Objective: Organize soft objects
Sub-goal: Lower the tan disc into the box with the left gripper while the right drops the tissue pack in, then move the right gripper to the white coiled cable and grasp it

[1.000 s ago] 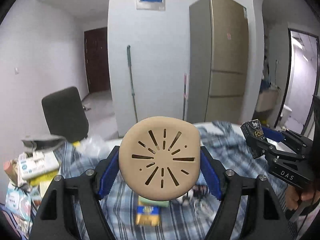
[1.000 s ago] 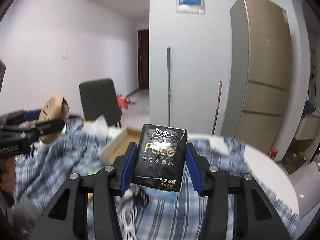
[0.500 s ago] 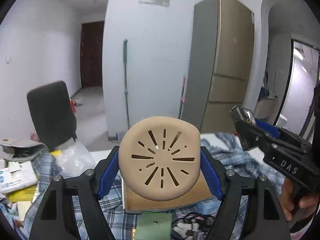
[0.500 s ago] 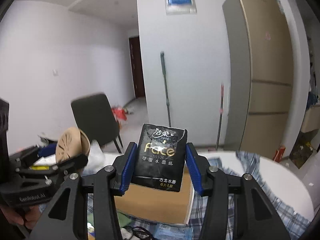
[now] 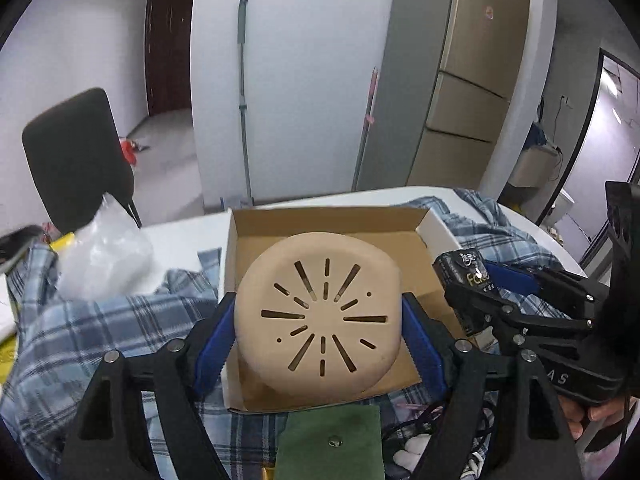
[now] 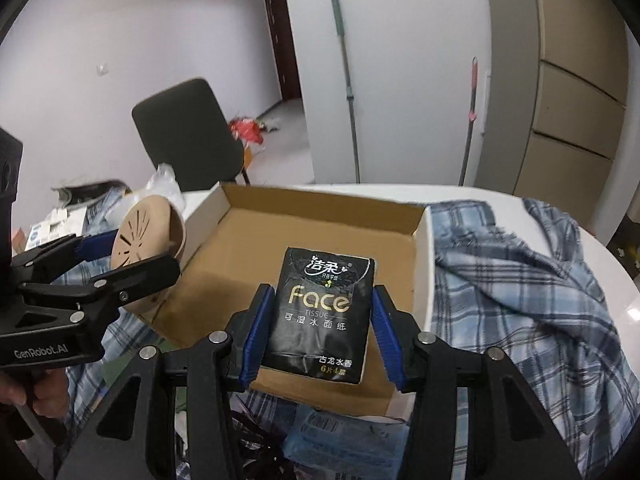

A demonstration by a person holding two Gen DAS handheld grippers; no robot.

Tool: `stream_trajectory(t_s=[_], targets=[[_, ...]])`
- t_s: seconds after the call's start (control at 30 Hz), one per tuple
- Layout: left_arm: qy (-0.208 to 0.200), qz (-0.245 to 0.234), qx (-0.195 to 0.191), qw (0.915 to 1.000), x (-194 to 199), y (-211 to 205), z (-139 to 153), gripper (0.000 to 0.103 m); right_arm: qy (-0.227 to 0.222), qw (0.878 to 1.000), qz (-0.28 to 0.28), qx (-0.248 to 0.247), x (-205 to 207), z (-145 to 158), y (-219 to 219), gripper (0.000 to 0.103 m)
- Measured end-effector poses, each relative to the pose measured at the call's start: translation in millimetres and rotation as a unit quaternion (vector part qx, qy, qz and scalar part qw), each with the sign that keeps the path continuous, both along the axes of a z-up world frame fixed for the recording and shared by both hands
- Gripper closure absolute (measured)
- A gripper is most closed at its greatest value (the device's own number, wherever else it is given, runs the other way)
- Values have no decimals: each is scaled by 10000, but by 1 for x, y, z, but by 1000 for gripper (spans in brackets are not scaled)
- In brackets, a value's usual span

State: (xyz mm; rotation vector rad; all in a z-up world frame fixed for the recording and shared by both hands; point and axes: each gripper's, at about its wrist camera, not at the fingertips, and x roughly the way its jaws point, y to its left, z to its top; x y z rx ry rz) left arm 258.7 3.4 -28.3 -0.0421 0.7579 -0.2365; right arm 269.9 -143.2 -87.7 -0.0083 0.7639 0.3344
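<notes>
Both loads hang over the open box (image 6: 320, 216), ready to drop in: the left gripper (image 5: 318, 330) clamps the tan pad (image 5: 320, 316) by its edges, the right gripper (image 6: 320, 336) squeezes the tissue pack (image 6: 322, 312) upright.

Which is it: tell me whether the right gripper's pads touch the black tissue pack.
Touching. In the right wrist view both blue pads press the sides of the black tissue pack, with no gap, holding it over the cardboard box.

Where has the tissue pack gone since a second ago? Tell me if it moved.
Yes. The tissue pack, gripped in the right tongs, has come down and forward: before, it hung over the plaid cloth; now it hangs over the box.
</notes>
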Motion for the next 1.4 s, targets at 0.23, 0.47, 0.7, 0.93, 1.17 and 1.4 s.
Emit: stream_trajectory(t_s=[0.23, 0.47, 0.7, 0.93, 1.17, 1.4], targets=[[49, 92, 138, 9999, -6, -2, -9, 22, 167, 9998, 75, -76, 4, -14, 4, 55], [184, 324, 346, 9987, -3, -2, -16, 15, 135, 9998, -45, -143, 5, -17, 5, 26], [-203, 492, 234, 9983, -18, 8, 8, 15, -64, 9997, -198, -155, 2, 2, -4, 26], [-919, 572, 215, 9939, -62, 7, 68, 15, -734, 9969, -262, -134, -30, 61, -11, 26], [-1569, 748, 187, 9846, -131, 11, 106, 15, -1298, 9911, -260, -93, -86, 94, -20, 26], [-1959, 892, 140, 9765, -197, 12, 106, 13, -1388, 9901, -225, 1, -132, 87, -32, 26]])
